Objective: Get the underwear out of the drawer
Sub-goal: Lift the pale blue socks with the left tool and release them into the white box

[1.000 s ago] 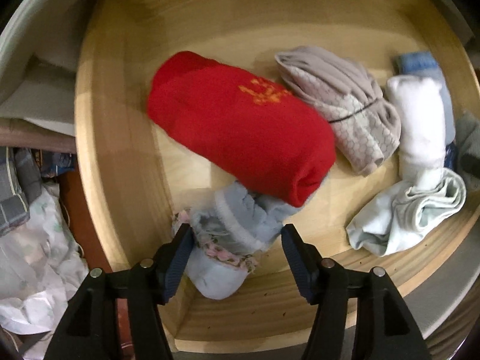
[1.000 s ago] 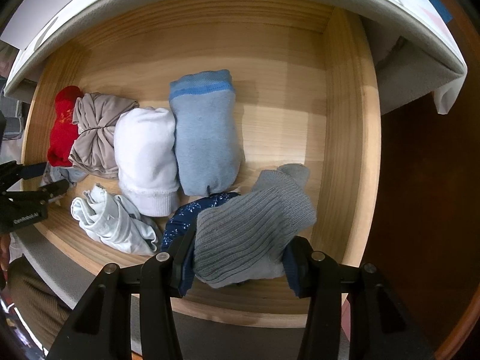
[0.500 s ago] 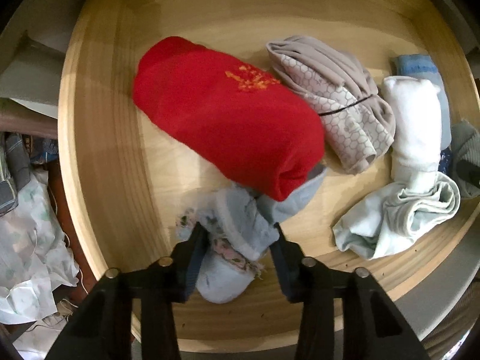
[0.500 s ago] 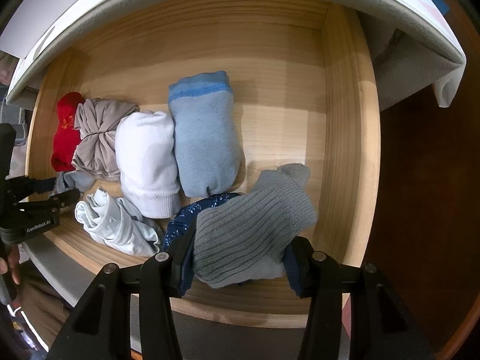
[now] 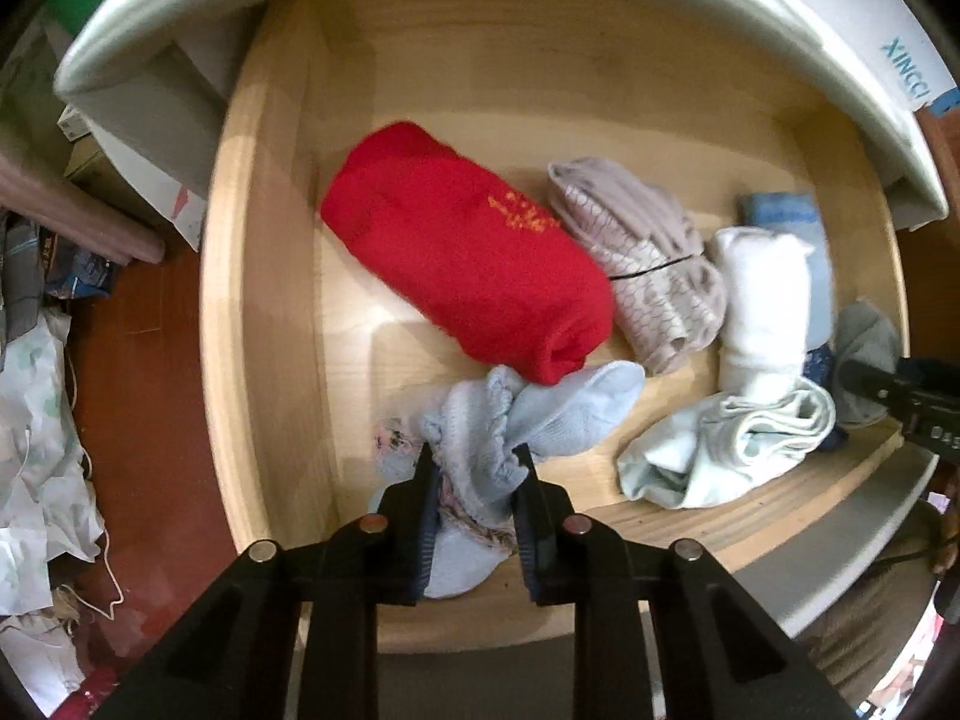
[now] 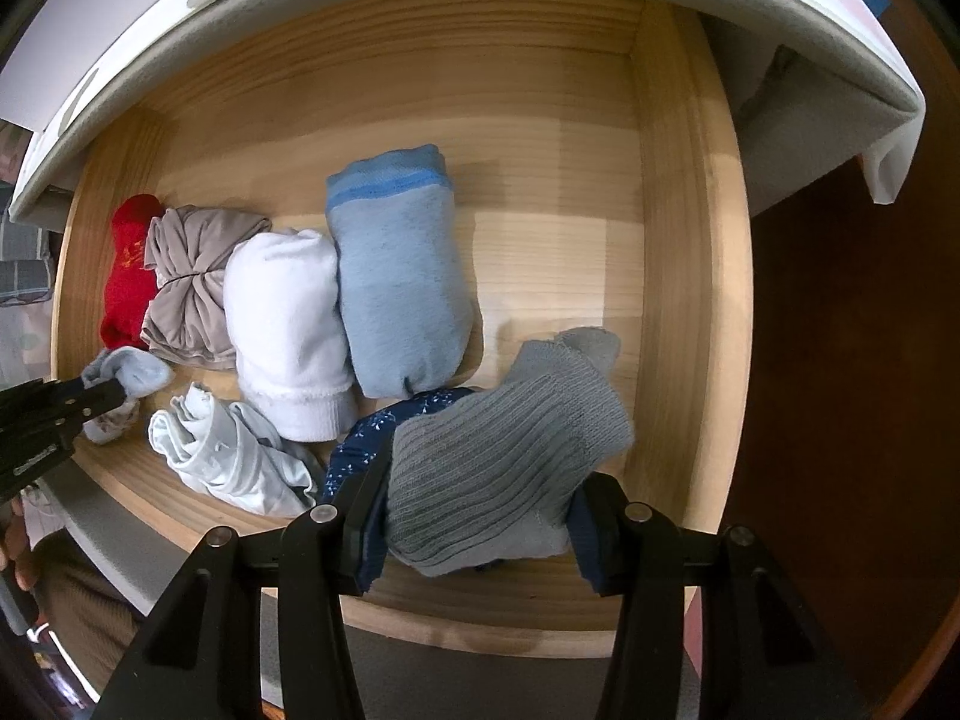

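**Left wrist view: both grippers clamped on garments in the wooden drawer**

Left wrist view shows the left gripper [image 5: 474, 462] pointing down into the wooden drawer [image 5: 264, 312], its fingers [image 5: 423, 498] pressed in on a pale blue bundle of underwear [image 5: 516, 414] with a floral, lacy edge. That bundle lies just below the lower end of the red roll [image 5: 468, 258], touching it, near the drawer's front wall.

To the right of the red roll sit, in turn, a taupe patterned piece [image 5: 642, 258], a white roll [image 5: 762, 300] and a blue roll [image 6: 396, 276], side by side and touching. A crumpled mint-white garment [image 5: 726, 444] lies below the white roll, by the front wall.

Right wrist view shows the right gripper [image 6: 474, 516], farthest from the red roll, with its fingers [image 6: 369, 522] pinching a grey ribbed garment [image 6: 504, 456]. A dark blue speckled piece [image 6: 372, 444] lies under it, against the left finger.
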Tool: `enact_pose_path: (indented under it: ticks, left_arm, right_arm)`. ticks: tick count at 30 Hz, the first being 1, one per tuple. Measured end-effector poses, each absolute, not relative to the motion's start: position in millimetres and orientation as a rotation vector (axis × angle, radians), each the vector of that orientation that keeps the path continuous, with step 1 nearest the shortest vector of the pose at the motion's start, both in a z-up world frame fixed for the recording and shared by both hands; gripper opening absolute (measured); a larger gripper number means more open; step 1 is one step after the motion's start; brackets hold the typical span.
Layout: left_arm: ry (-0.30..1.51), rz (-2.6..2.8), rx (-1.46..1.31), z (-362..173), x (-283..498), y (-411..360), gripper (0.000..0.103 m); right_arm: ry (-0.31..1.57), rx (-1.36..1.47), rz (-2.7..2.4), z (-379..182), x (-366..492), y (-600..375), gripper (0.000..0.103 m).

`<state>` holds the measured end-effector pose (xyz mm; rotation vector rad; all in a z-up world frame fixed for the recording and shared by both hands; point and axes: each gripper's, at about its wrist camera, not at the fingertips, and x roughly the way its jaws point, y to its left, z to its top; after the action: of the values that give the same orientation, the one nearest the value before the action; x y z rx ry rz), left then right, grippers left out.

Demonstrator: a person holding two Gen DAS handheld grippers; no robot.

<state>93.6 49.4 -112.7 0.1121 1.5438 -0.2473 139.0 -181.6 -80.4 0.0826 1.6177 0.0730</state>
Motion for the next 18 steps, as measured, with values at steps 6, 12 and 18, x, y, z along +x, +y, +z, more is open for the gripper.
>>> enact_pose_path:
  ticks: [6,12,18]
  left_arm:
    - [1.461,-0.237,0.084,-80.9,86.5,65.2,0.022]
    - [1.373,-0.229,0.063,-41.0,82.6,75.6,0.022]
    - [1.271,-0.226,0.038,14.8,84.0,73.2,0.022]
  right_arm:
    - [1.613,0.065,0.068,-80.0,138.6,-176.1,0.047]
    - [1.606,0.058,0.055,-79.3,137.1,-172.6,0.047]
    - [1.606,0.060,0.057,-78.9,137.8,-175.6,0.047]
